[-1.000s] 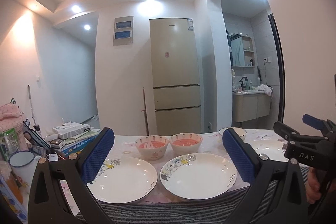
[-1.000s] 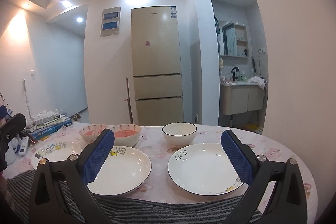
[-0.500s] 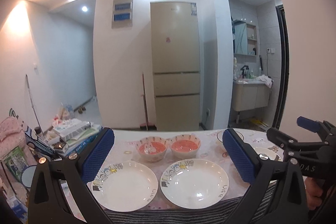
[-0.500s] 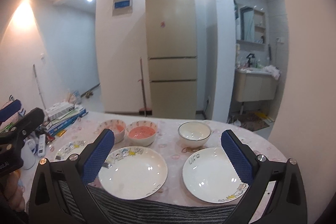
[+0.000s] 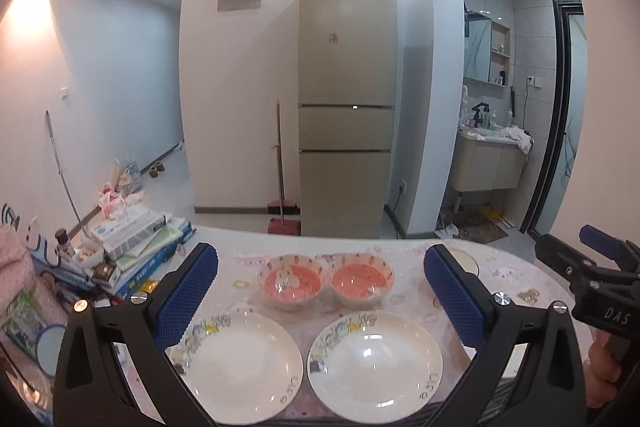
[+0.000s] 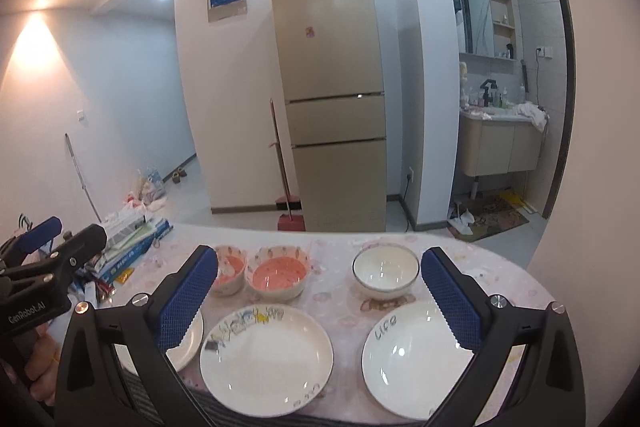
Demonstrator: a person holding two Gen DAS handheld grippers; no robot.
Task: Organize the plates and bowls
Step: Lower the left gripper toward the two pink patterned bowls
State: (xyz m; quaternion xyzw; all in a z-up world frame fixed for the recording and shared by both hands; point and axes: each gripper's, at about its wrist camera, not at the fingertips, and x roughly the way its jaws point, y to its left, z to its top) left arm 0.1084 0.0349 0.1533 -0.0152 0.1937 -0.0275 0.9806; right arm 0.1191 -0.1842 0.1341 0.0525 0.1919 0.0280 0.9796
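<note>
On the pink-patterned table [image 5: 404,253] lie three white plates in a front row: a left plate [image 5: 236,363], a middle plate [image 5: 374,361] [image 6: 266,355] and a right plate marked "Life" [image 6: 412,361]. Behind them stand two pink-lined bowls [image 5: 290,281] [image 5: 360,279] and a white bowl with a dark rim [image 6: 385,269]. My left gripper [image 5: 320,299] is open and empty above the left and middle plates. My right gripper [image 6: 318,301] is open and empty above the middle and right plates.
A stack of books and boxes [image 5: 132,247] sits at the table's left end, with a blue-rimmed cup [image 5: 48,347] and clutter near the front left. A striped cloth [image 6: 168,401] hangs at the near edge. A beige fridge [image 5: 346,99] stands beyond the table.
Both grippers have risen and tilted down, so the plates and bowls show from higher up. The dishes have not moved. Both stay open.
</note>
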